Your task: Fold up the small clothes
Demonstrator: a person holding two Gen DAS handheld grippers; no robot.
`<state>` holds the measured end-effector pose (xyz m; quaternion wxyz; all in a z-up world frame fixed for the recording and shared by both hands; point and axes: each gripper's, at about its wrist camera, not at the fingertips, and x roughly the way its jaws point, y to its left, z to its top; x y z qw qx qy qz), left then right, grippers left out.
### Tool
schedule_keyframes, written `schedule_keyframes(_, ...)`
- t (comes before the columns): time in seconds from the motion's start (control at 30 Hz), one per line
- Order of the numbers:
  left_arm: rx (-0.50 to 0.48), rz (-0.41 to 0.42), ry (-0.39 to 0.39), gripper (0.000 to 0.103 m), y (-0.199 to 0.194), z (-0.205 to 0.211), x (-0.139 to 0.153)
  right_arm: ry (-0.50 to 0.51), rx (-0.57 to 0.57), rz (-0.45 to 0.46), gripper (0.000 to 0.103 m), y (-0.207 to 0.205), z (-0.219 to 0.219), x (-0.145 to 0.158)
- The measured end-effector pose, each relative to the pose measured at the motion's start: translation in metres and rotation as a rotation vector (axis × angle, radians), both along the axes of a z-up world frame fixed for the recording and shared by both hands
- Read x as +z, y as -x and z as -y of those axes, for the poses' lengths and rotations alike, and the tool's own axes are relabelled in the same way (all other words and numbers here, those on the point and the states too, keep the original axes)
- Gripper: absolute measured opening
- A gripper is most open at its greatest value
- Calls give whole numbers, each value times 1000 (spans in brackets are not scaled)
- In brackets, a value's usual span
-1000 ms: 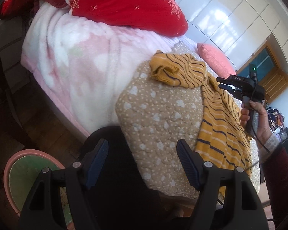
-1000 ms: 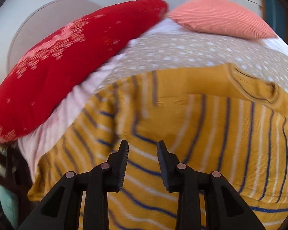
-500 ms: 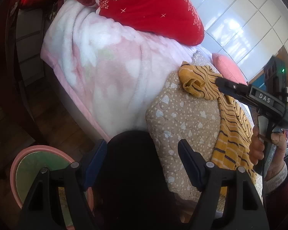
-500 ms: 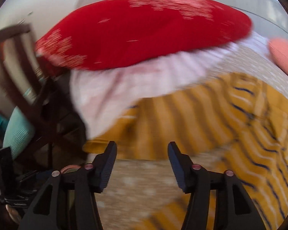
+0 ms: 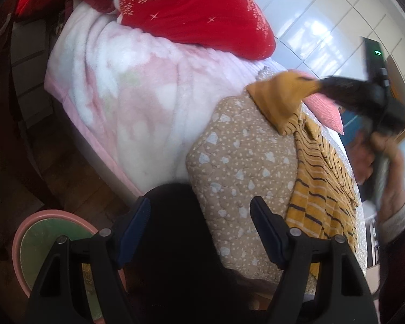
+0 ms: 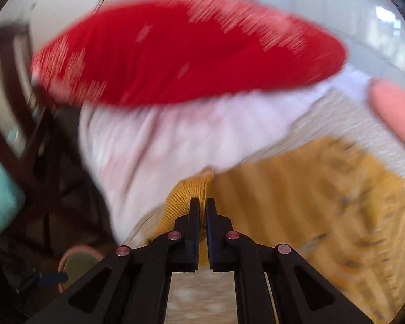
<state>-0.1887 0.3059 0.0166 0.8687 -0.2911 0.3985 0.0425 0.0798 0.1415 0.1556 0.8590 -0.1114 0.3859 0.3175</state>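
A mustard sweater with dark and white stripes (image 5: 321, 167) lies on a tan dotted quilt (image 5: 243, 167) on the bed. My right gripper (image 6: 201, 205) is shut on the sweater's ribbed cuff (image 6: 186, 194) and lifts that sleeve; in the left wrist view it (image 5: 321, 87) pinches the raised sleeve end (image 5: 280, 94). The sweater (image 6: 324, 202) is blurred in the right wrist view. My left gripper (image 5: 199, 229) is open and empty, held off the quilt's near edge, away from the sweater.
A red pillow (image 5: 202, 8) lies on a pink fleece blanket (image 5: 121, 89) at the bed's left side. A coral cushion (image 5: 326, 110) lies behind the sweater. A pink basin (image 5: 40, 245) stands on the wooden floor at lower left. A dark wooden chair (image 6: 21, 124) stands beside the bed.
My right gripper swung to the sleeve end, closed on the cuff and raised it. My left gripper stayed open and drew back a little towards the bed's edge.
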Motion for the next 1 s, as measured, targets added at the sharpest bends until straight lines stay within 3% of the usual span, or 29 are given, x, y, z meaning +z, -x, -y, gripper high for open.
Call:
schedule_keyframes(0.13,-33,5,-31,75,-7,12,8,-23,-221,59,5,-36,104,28)
schedule_keyframes(0.23,-60,-1,-47,75,-15,23,10,16,-418,70,5,-59,196,28)
schedule_keyframes(0.4,-104,-20,-59,75,-32,43,11,126,-746,-65,6,-84,348,-29)
schedule_keyframes(0.5,-139,-28,-69,75,-43,58,14,162,-891,-109,13,-73,413,-55)
schedule_keyframes(0.63,-192,-39,-107,75,-61,82,19,-15,-891,-119,43,-24,466,-53)
schedule_keyframes(0.83,-286,-63,-120,77,-94,118,12,-136,-792,-182,54,58,486,-54)
schedule_keyframes(1.0,-379,-99,-96,77,-119,146,-5,-293,-675,-288,56,123,481,-86)
